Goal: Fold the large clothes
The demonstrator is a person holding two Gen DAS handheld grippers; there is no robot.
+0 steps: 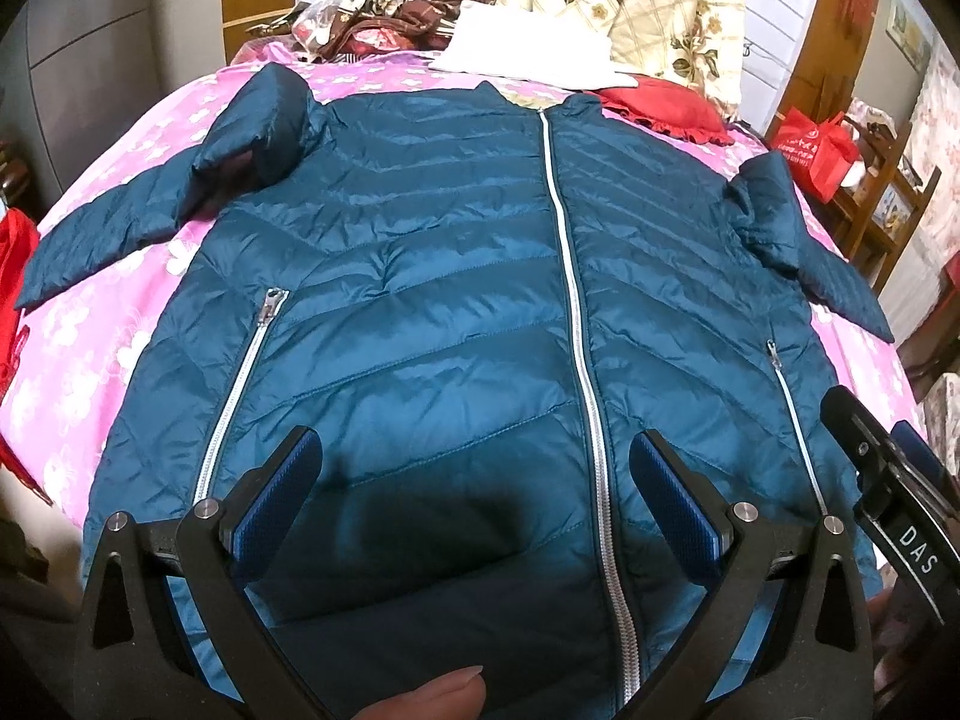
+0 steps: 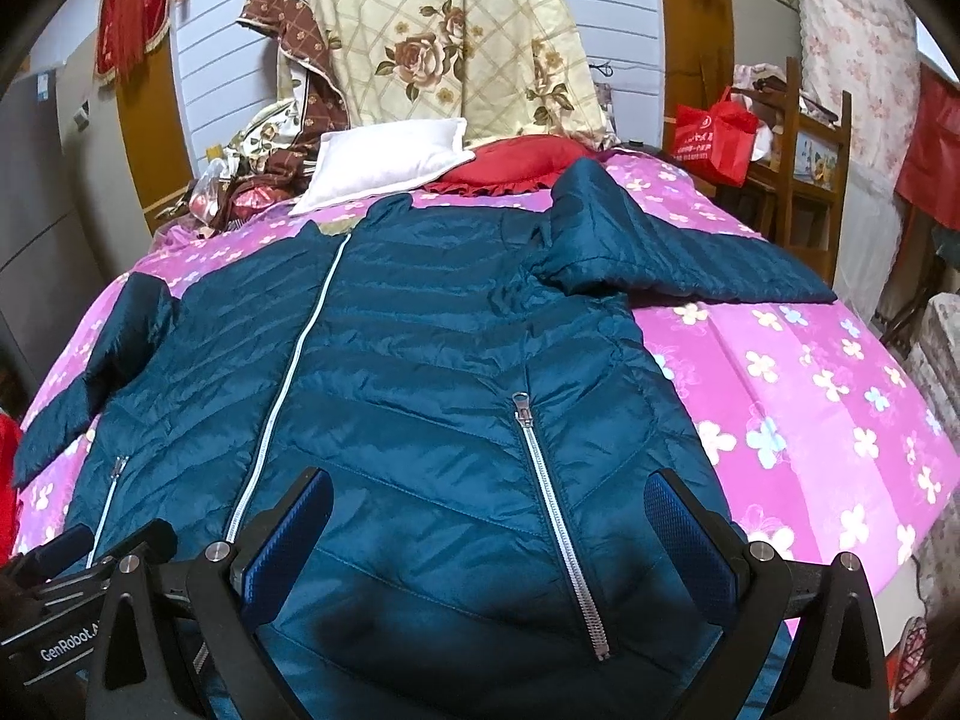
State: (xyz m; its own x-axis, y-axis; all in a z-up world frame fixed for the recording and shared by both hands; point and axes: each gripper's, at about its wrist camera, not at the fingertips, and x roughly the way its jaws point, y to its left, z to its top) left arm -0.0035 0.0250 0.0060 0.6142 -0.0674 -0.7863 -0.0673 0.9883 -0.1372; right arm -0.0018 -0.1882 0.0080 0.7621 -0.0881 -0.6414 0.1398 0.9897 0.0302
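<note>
A teal quilted puffer jacket (image 1: 456, 276) lies flat, front up and zipped, on a pink flowered bed sheet (image 1: 102, 324). It also shows in the right wrist view (image 2: 420, 372). Both sleeves are spread out to the sides, the left one (image 1: 156, 204) bent at the elbow, the right one (image 2: 678, 264) lying across the sheet. My left gripper (image 1: 477, 468) is open and empty above the hem, left of the centre zipper (image 1: 576, 312). My right gripper (image 2: 489, 510) is open and empty above the hem, around the right pocket zipper (image 2: 552, 516). The right gripper's body shows in the left wrist view (image 1: 888, 504).
A white pillow (image 2: 384, 162), a red cushion (image 2: 516, 165) and a floral quilt (image 2: 444, 48) are piled at the head of the bed. A red bag (image 2: 714, 138) sits on a wooden shelf (image 2: 810, 180) to the right. Bare sheet (image 2: 810, 396) lies right of the jacket.
</note>
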